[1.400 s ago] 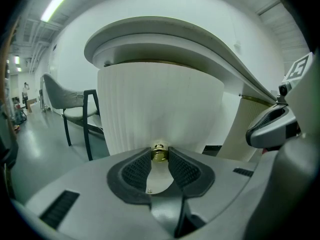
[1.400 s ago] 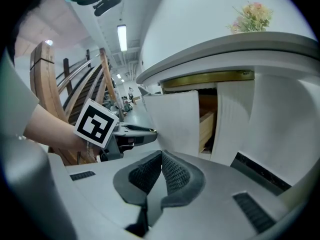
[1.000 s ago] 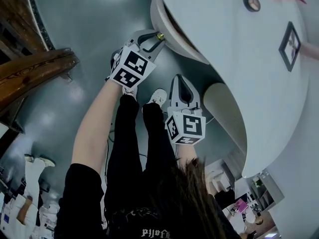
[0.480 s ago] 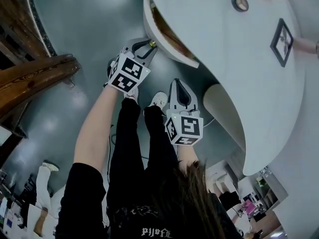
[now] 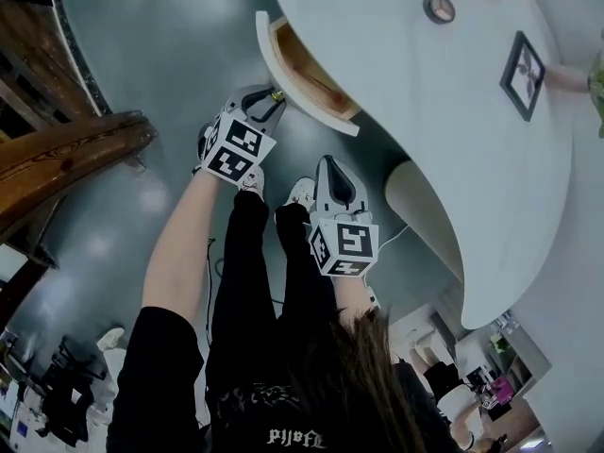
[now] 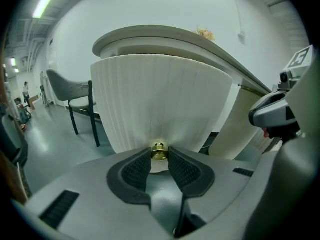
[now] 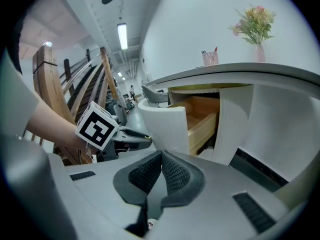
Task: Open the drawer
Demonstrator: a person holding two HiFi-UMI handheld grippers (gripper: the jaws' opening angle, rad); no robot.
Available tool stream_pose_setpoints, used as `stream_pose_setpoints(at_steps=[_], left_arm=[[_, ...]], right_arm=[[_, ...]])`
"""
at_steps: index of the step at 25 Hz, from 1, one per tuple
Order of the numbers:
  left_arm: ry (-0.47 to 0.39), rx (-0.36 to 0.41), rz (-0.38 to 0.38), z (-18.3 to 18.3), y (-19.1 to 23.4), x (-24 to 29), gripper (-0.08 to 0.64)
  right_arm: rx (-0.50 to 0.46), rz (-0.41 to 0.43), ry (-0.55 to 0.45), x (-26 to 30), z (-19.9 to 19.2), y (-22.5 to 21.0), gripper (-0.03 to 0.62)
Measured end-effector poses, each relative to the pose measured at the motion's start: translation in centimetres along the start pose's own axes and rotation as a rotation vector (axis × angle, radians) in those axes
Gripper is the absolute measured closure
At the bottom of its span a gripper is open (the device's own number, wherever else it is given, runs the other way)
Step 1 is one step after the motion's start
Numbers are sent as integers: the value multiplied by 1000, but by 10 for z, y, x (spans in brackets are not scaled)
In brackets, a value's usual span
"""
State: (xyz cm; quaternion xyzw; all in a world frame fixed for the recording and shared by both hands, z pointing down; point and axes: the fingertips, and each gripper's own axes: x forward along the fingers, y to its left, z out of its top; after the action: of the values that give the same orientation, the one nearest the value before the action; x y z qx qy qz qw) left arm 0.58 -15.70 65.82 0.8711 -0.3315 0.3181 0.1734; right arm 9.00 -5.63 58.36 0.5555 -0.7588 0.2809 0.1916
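A curved white ribbed drawer front (image 6: 160,104) carries a small brass knob (image 6: 159,151). My left gripper (image 6: 159,156) is shut on that knob, its dark pads pressing it from both sides. In the head view the drawer (image 5: 307,74) stands pulled out from under the white round tabletop (image 5: 425,111), its wooden inside showing, with the left gripper (image 5: 272,97) at its front. The right gripper view shows the same open drawer (image 7: 200,121) with its wooden box. My right gripper (image 5: 335,173) hangs apart below the table, jaws together and holding nothing.
A dark wooden stair rail (image 5: 66,149) runs at the left. A grey chair (image 6: 75,91) stands beyond the drawer. On the tabletop are a framed picture (image 5: 522,72), a small round clock (image 5: 438,8) and a vase of flowers (image 7: 257,26). The table's white pedestal (image 5: 425,206) is right of my right gripper.
The drawer has slid further out from under the tabletop, drawn by my left gripper toward the left. More of its wooden inside shows. My right gripper has kept still.
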Motion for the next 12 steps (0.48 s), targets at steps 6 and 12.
stream_pose_setpoints(at_steps=[6,12], left_arm=[[28,2,3,-3,-1,-7,443],[66,3,6,-15,-2,-17,443]], right_arm=[[-5,12,11,-9,3,5,568],[-17,36,22,-15,2,18,568]])
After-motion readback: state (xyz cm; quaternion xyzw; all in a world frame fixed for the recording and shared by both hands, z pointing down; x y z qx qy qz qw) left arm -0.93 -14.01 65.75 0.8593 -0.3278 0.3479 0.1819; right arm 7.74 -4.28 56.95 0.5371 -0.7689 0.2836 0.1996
